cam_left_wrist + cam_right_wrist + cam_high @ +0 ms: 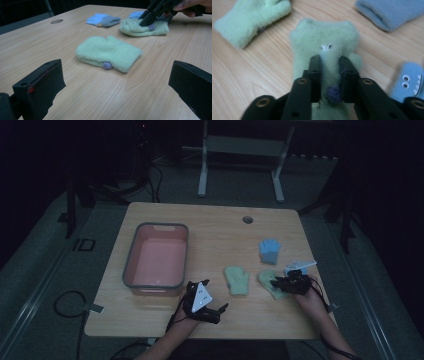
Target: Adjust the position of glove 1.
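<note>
Right tool [329, 65] pinching green mitten [324, 42], cuff hidden; left tool [117, 82] gaping, empty.

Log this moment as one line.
right gripper: shut on green mitten | left gripper: open, idle | pink bin: empty

This looks like a lab or recording room, dimly lit. A bare wooden worktop [210, 227] with a cable hole [247, 219] stands on grey carpet. Beyond the worktop stands a white metal frame [240, 155]; to its left, black cables [67, 302] trail across the floor, and dark stand legs [70, 205] flank it.
</note>
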